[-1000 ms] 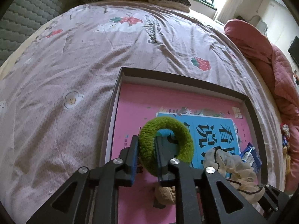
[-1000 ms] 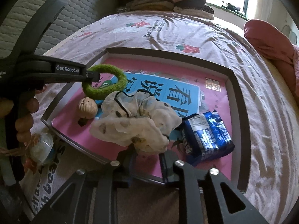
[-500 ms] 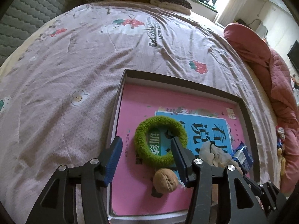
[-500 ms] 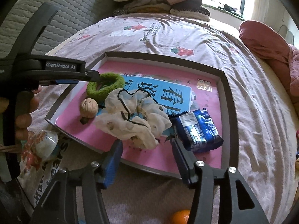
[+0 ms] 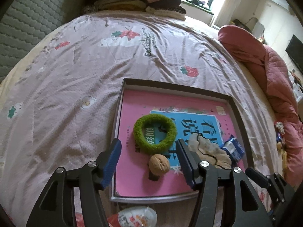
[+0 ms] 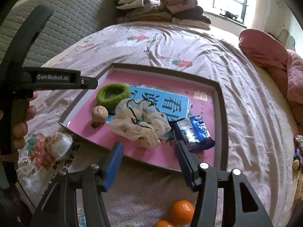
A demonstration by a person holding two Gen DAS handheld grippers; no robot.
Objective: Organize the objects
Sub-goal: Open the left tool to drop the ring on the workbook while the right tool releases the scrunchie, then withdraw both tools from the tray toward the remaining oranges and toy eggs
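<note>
Reading "GenRobot.AI" in white on the black arm of the left gripper (image 6: 89, 83), seen side-on in the right wrist view; large Chinese characters on a blue panel of the pink book (image 5: 132, 177) lining the tray (image 5: 240, 113), not fully legible. Partial dark lettering on the bedsheet (image 5: 149, 39), too distorted to read. Left gripper (image 5: 149, 162) spread wide, nothing held, blue ribbed pads (image 5: 111, 162) clear of all items, hovering over the tray's near edge. Right gripper (image 6: 149, 162) equally wide, empty, above that near edge. Lying flat in the tray: fuzzy green ring scrunchie (image 5: 154, 139), touching the wrinkled walnut (image 5: 158, 164) just below it; crumpled cream spotted scrunchie (image 6: 140, 121) beside both, with a thin black hair tie (image 6: 135, 113) looped on top; glossy blue foil snack packet (image 6: 193, 133) to its right. Outside the tray on the sheet: clear wrapped item (image 6: 58, 145) at left, two smooth oranges (image 6: 181, 211) near the right gripper.
</note>
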